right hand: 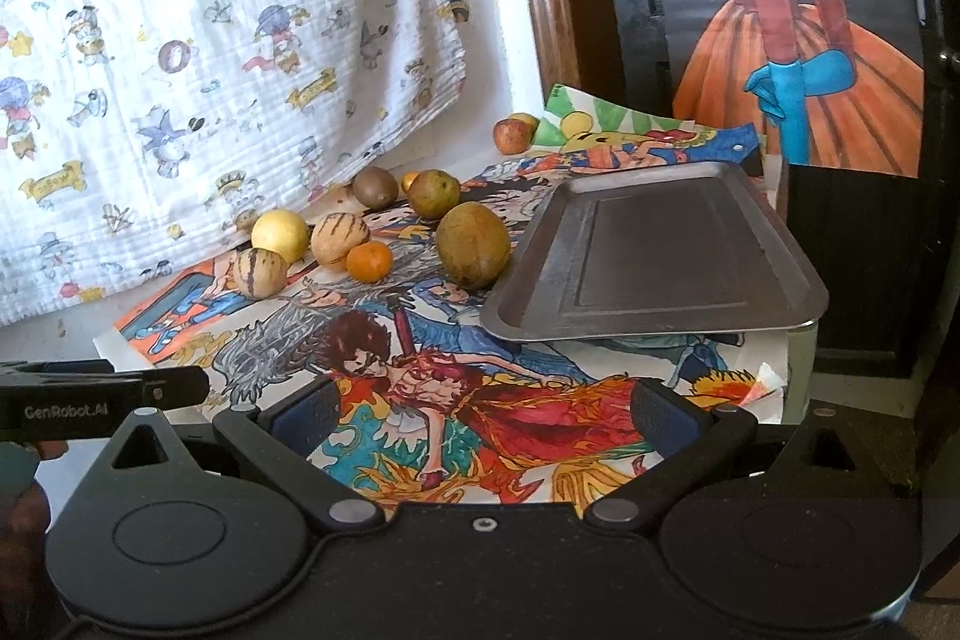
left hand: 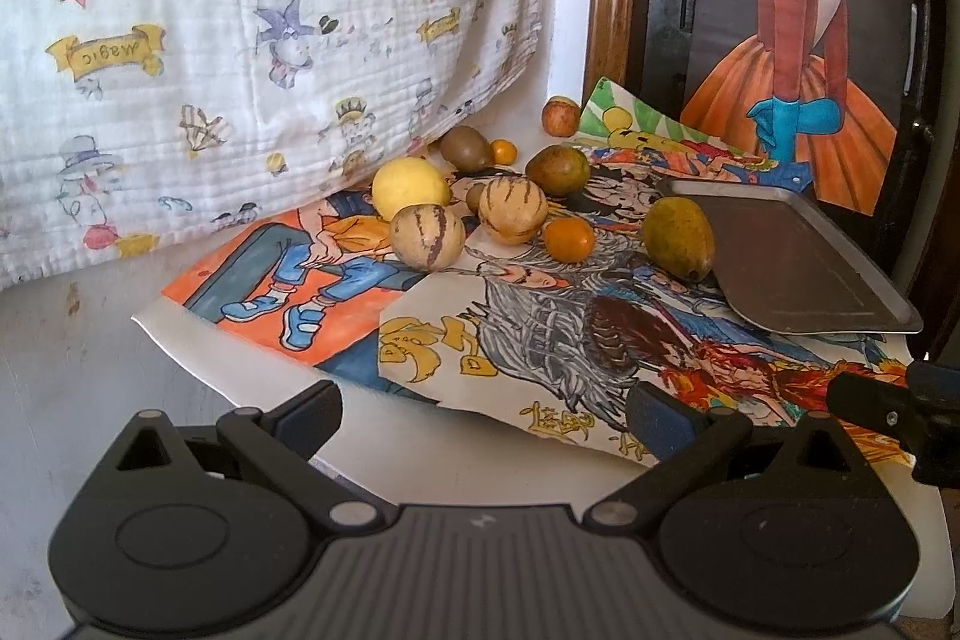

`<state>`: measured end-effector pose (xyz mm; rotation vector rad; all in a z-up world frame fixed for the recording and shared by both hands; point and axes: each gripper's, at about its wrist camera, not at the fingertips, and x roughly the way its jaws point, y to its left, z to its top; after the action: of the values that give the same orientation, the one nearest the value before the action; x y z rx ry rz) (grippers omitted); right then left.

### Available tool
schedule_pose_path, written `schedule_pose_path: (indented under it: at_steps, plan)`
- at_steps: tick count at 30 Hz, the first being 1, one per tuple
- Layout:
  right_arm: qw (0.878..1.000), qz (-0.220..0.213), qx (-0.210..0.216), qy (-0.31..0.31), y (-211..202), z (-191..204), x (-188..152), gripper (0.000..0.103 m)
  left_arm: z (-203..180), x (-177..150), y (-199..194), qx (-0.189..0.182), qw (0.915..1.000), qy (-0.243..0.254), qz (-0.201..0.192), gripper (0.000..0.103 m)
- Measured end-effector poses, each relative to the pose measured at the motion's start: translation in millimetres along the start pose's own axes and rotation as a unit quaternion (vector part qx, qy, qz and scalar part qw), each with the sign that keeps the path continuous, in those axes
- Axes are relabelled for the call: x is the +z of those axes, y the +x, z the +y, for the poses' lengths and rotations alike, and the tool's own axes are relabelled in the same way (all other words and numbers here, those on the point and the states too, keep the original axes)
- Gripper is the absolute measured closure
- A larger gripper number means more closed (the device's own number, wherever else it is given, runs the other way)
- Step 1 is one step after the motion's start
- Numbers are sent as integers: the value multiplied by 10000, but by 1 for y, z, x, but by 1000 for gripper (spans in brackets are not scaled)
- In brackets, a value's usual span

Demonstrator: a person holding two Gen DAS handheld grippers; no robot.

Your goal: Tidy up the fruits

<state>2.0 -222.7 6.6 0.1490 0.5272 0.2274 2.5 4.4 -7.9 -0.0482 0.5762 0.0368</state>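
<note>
2 grippers hover low over a table spread with coloured cartoon drawings [right hand: 420, 400], both with their fingers spread wide and nothing between them: the left gripper [left hand: 483, 421] and the right gripper [right hand: 483, 412]. Fruits lie in a loose cluster toward the back, near a white printed cloth [left hand: 240, 40]. A yellow round fruit [left hand: 410, 188] touches 1 of 2 striped tan fruits [left hand: 427, 238], and the second striped fruit [left hand: 512, 210] sits just beside an orange citrus [left hand: 568, 239]. A green mango [left hand: 678, 231] lies against the left edge of the metal tray [right hand: 660, 244], which holds no fruit. Farther back are a second green fruit [left hand: 558, 170], a brown kiwi [left hand: 467, 149], a tiny orange fruit [left hand: 504, 152] and a small reddish apple [left hand: 560, 116] by the wall.

Only the right wrist view shows the tray's whole flat floor and its near rim overhanging the table edge; the left wrist view shows just part of it. Each view catches the other gripper's tip at its side edge.
</note>
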Motion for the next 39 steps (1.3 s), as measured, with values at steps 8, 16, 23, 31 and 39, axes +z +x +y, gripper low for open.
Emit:
schedule_pose_path:
  at_steps: [8,16,23,31,39]
  plan:
    - [9994,227,202,-178,9,1,10,0,4,7,8,122,9998,-8,145,0]
    - [9969,470,450,-437,22,0,24,0,16,18,23,214,9993,-88,284,0]
    - [9902,658,861,-876,40,-1,54,0,29,34,41,232,9992,-77,329,0]
    - [9753,887,1211,-1619,83,8,97,0,40,58,72,253,9990,-96,348,0]
    - [9658,1144,1253,-1962,133,6,109,0,40,72,108,191,9988,-86,434,0]
